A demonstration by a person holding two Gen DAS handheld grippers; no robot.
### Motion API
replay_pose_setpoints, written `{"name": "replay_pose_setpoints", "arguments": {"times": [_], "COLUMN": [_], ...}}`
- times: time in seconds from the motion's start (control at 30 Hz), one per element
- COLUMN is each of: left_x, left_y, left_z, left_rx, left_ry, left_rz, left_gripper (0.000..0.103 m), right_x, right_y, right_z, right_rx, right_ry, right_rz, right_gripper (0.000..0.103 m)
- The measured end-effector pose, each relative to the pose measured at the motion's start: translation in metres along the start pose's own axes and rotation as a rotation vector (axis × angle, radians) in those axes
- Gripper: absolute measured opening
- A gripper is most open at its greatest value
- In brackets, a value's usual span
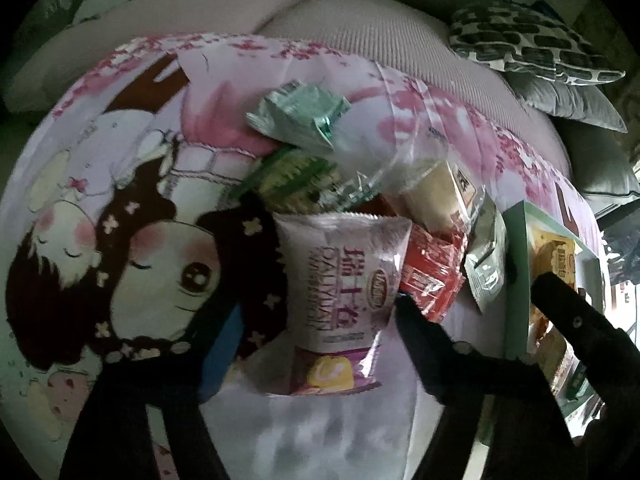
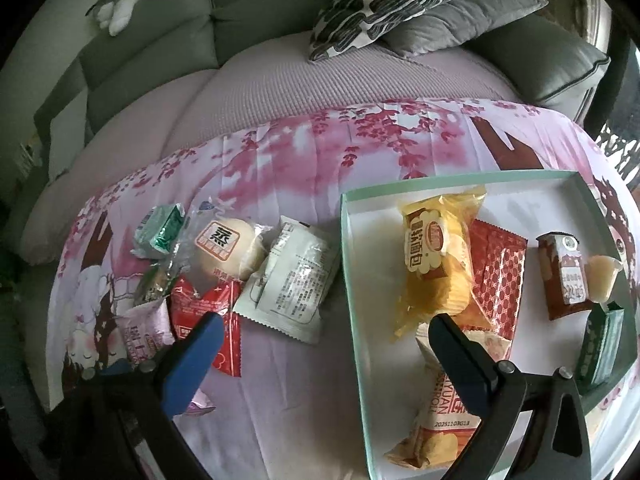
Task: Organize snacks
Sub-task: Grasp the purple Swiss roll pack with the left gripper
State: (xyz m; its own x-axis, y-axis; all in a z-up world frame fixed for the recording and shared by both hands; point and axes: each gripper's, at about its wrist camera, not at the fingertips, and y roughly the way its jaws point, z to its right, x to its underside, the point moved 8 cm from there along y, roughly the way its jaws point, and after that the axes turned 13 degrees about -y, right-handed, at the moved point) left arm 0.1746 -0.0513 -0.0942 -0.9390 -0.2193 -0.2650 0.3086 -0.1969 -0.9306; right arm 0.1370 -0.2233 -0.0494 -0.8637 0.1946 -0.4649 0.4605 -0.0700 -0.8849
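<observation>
Squarely between the left gripper's (image 1: 332,264) closing fingers, a crinkled purple-and-white snack packet (image 1: 340,304); right gripper (image 2: 326,326) wide, empty.

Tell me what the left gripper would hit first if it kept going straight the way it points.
Most likely the purple and white snack packet. It lies between the jaws of the left gripper, right in its line, on the printed cloth. Whether the jaws already touch it is unclear.

snack wrappers: glossy plastic film, e.g. purple-white pack (image 1: 340,300), crinkled clear bag (image 1: 404,168). printed cloth sheet (image 2: 280,152): smooth, matt. box (image 2: 352,280): matt card; cushion (image 2: 248,92): ribbed fabric.
</observation>
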Motion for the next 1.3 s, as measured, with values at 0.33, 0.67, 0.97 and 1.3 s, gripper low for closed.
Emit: {"name": "replay_pose_setpoints", "arguments": {"times": [0.33,0.67,0.97,1.3], "left_x": [0.003,0.0,-0.009,-0.034], "left_y": [-0.005,-0.008,-0.022,-0.032], "left_z": [0.006,0.006,-0.007,-0.055], "left_rx": [0.075,0.084,0.098,0.07], "left_ry": [-0.005,-0.012,-0.056,-0.212], "left_rz": [-0.03,-0.019,0.008,0.041], "left_gripper": [0.045,0.037,0.037,0.037], "right_x": [0.005,0.005,0.004,0.005], "right_y": [0.005,0.005,0.005,0.015], "right_z": [-0.002,-0.001,-0.005,-0.042], "right_rx": [0.001,0.001,-0.002,-0.043], "right_ry": [0.006,0.008,-0.013,-0.153], "right_rz": [-0.022,-0.025,-0.015,0.002], "right_gripper": [0.103,0.103,0.103,0.103]}}
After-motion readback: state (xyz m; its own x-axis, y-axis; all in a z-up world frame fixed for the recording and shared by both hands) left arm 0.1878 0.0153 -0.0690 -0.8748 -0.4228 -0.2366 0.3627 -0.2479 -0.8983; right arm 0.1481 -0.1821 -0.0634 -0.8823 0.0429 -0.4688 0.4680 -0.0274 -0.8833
